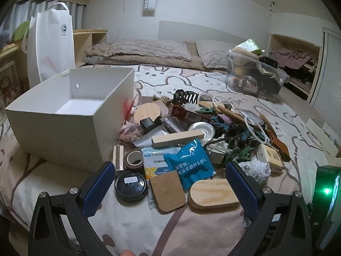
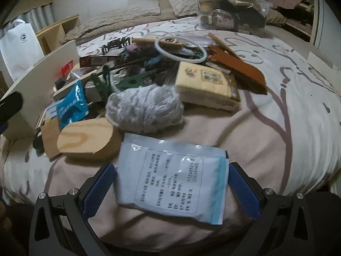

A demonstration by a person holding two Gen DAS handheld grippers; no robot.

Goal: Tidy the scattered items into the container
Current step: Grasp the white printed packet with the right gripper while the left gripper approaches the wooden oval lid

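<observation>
My right gripper gapes around a white sachet on the bed — unseen by my left gripper, gaping empty, which shows the white box beside the pile.

A home bedroom: bed, pillows, curtained window.
</observation>
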